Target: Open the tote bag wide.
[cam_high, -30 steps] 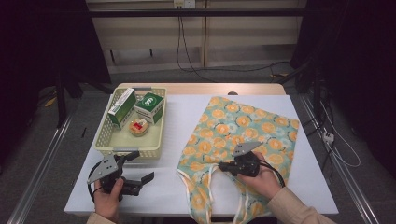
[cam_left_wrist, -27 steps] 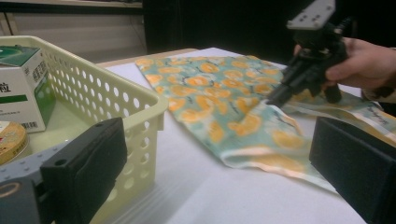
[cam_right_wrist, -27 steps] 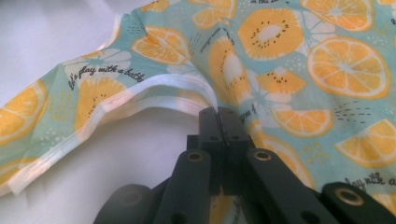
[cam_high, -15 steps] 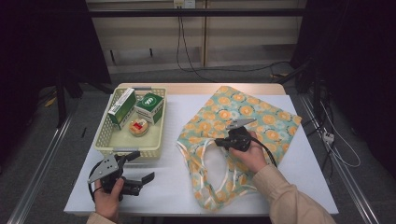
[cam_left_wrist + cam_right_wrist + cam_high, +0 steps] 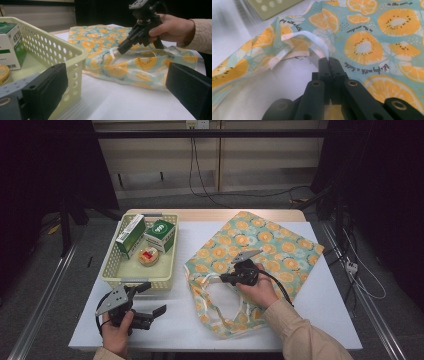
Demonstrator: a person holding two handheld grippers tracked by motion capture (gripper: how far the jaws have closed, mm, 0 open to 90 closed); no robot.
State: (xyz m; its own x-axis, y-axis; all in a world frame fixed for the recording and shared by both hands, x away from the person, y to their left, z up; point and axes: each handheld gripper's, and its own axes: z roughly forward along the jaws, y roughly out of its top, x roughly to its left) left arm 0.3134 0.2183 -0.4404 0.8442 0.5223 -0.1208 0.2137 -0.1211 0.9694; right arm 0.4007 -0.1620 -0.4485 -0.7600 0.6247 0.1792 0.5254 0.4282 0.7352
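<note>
A cloth tote bag (image 5: 260, 245) printed with orange and kiwi slices lies on the white table, its mouth and white handles (image 5: 220, 307) toward the person. My right gripper (image 5: 223, 279) is shut on one white handle strap (image 5: 318, 47) at the bag's mouth edge and lifts it slightly. From the left gripper view, the right gripper (image 5: 120, 50) pinches the strap above the bag (image 5: 140, 65). My left gripper (image 5: 151, 298) rests near the table's front left corner, jaws wide open with nothing between them, pointing toward the bag.
A pale yellow perforated basket (image 5: 112, 270) stands at the back left, holding two green-and-white boxes (image 5: 131, 235) and a small round tin (image 5: 148, 257). Its corner (image 5: 75, 53) is close beside my left gripper. Bare white tabletop (image 5: 330, 310) lies right of the bag.
My right gripper moved away from the person and leftward with the handle strap, dragging the bag's mouth along and bunching the cloth. The left gripper stayed still.
</note>
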